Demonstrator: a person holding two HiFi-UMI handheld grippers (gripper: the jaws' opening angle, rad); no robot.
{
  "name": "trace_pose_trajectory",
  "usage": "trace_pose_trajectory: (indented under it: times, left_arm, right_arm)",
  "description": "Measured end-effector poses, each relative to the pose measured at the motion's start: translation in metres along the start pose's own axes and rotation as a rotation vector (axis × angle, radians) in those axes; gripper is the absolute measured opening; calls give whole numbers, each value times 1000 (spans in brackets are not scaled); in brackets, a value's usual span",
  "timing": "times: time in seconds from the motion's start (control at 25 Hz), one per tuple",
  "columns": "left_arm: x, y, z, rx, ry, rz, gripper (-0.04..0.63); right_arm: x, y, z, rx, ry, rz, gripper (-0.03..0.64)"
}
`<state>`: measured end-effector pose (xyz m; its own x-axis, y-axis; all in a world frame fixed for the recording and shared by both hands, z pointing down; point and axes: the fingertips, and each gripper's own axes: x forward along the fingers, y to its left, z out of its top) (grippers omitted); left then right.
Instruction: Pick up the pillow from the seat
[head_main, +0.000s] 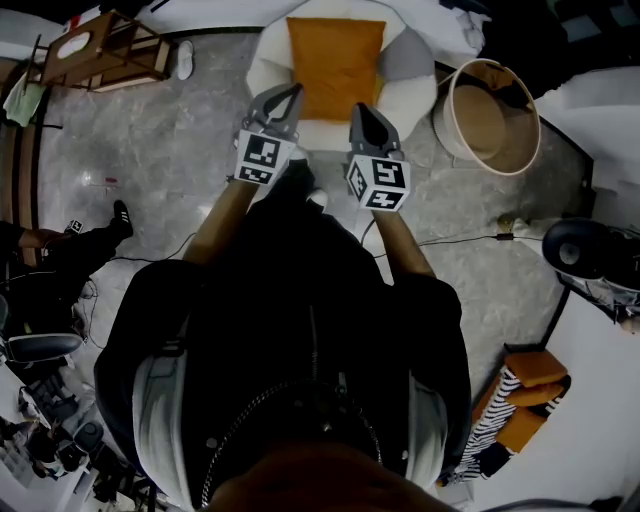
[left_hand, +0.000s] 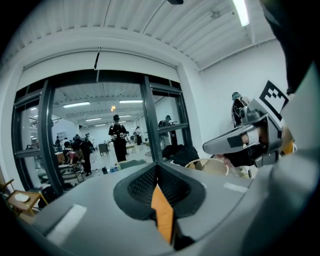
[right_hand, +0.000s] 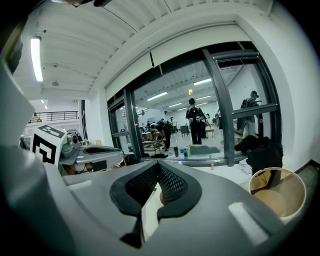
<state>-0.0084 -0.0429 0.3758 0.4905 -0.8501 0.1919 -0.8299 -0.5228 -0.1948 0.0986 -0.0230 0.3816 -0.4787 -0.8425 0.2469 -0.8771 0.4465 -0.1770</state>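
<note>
Orange pillow (head_main: 335, 62) lies flat on white seat (head_main: 410, 95), ahead of you. Your left tool (head_main: 283, 106): jaws together, nothing gripped, tip near pillow's near left corner. Your right tool (head_main: 362, 116): jaws together, empty, tip near pillow's near right corner. Contact with pillow: cannot tell. Left gripper view: orange sliver of pillow shows beneath closed jaws. Round basket (head_main: 487, 115) stands on floor (head_main: 180, 150), right of seat.

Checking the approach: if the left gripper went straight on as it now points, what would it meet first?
Most likely the pillow on the seat: the left gripper, fingers shut, aims at its left side. Depth is unclear.
</note>
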Motion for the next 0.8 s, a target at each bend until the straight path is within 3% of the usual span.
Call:
trace_pose_trajectory:
  times: [0.32, 0.8]
  left_arm:
    - [39, 28, -11, -32, -1, 8, 9]
    - [94, 125, -27, -60, 4, 41, 9]
  right_arm:
    - [44, -17, 5, -14, 24, -4, 3]
    - [153, -11, 23, -56, 88, 35, 3]
